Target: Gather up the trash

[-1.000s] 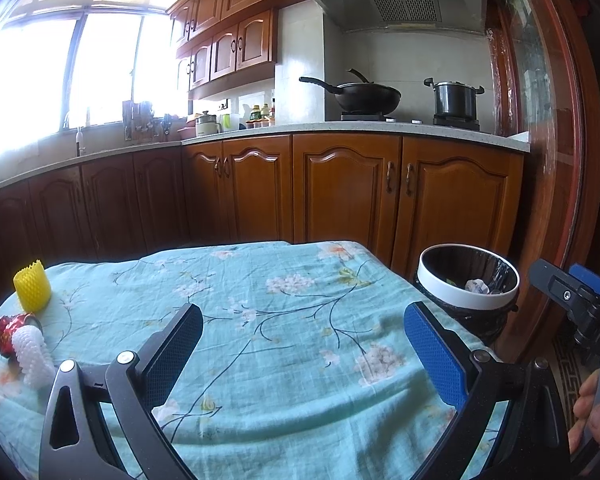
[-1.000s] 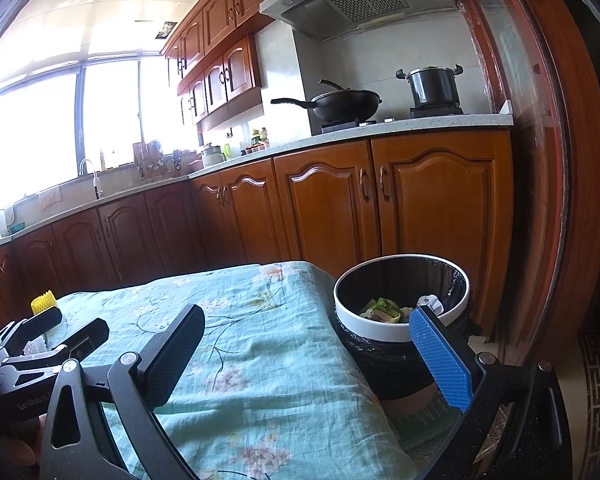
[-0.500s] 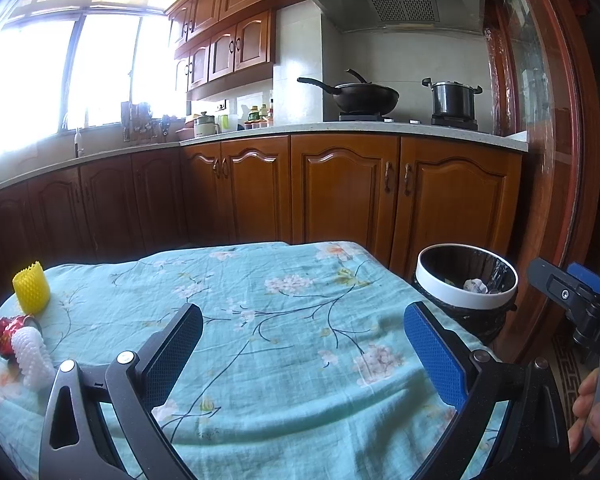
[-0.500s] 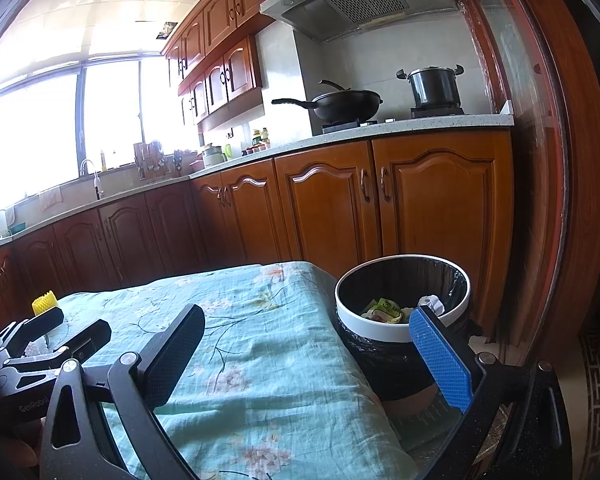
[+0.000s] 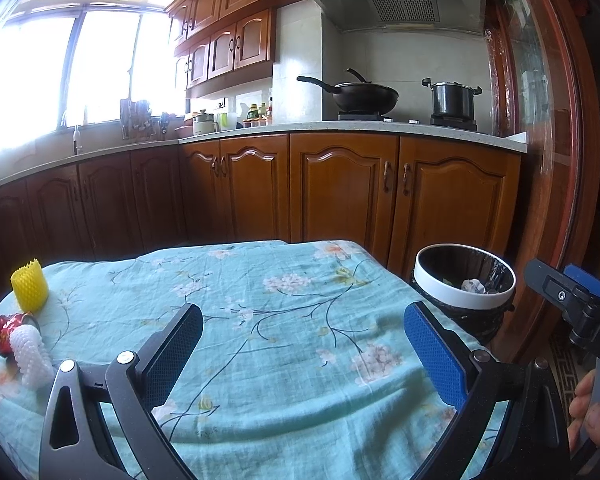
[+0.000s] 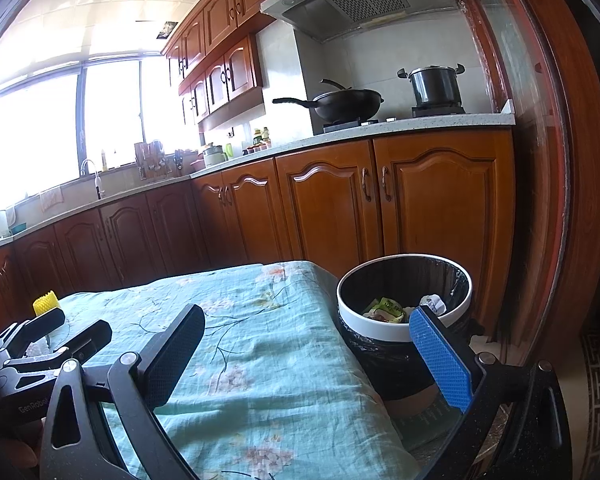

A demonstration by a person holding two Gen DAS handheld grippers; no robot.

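Teal flowery cloth is covering the tabletop, with three bits of trash sitting at its left end: one yellow foam net, one white foam net, one red crushed can. Both the left tongs and right tongs are hanging spread apart, gripping nothing. One bin is standing beside the right edge.

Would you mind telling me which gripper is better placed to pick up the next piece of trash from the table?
Left. The left gripper is open and nearer the red can, white foam net and yellow foam net. The right gripper, also open, sits by the bin.
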